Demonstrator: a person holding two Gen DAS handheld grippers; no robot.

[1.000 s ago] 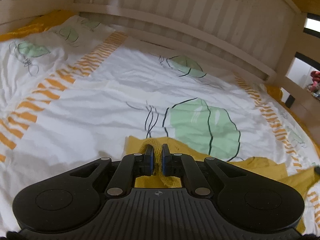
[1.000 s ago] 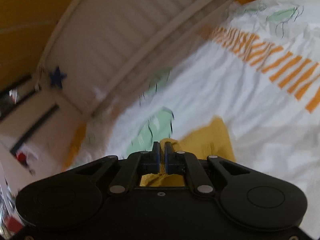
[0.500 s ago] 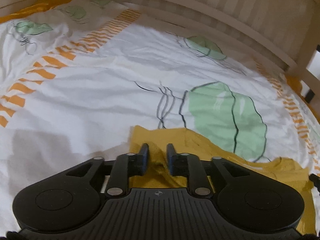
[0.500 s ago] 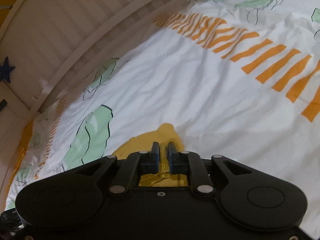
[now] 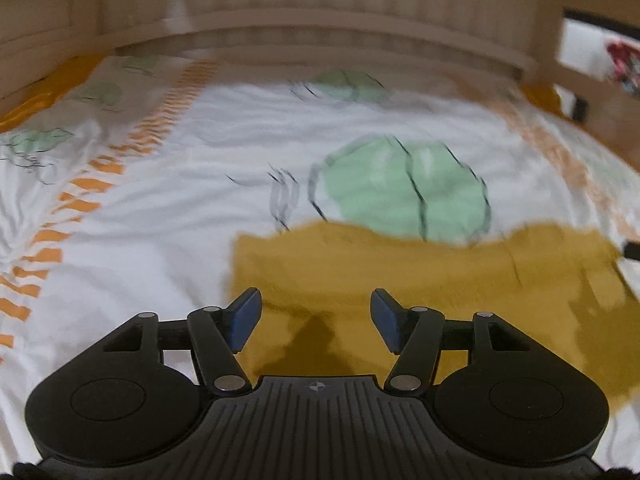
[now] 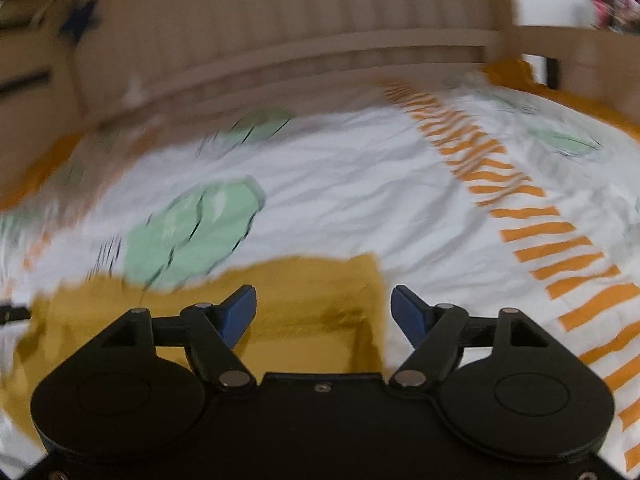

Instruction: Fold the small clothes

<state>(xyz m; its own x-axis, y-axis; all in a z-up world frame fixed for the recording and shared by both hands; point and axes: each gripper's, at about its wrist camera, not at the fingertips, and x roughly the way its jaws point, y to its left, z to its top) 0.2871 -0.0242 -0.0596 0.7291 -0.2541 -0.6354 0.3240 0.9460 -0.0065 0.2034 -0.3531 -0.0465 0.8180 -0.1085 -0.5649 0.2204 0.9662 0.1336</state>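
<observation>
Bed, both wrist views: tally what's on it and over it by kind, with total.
Mustard-yellow garment: 1, lying flat
Printed bedsheet: 1
Grippers: 2, left gripper and right gripper, both open above the garment, jaws just opened, nothing between them
Total: 4

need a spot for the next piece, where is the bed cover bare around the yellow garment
Bare bed cover lies left of the mustard garment, toward the orange dashes. Right of it, open white runs to another dashed stripe. Beyond it, more bare cover reaches the headboard. Crowded only where the garment lies.
</observation>
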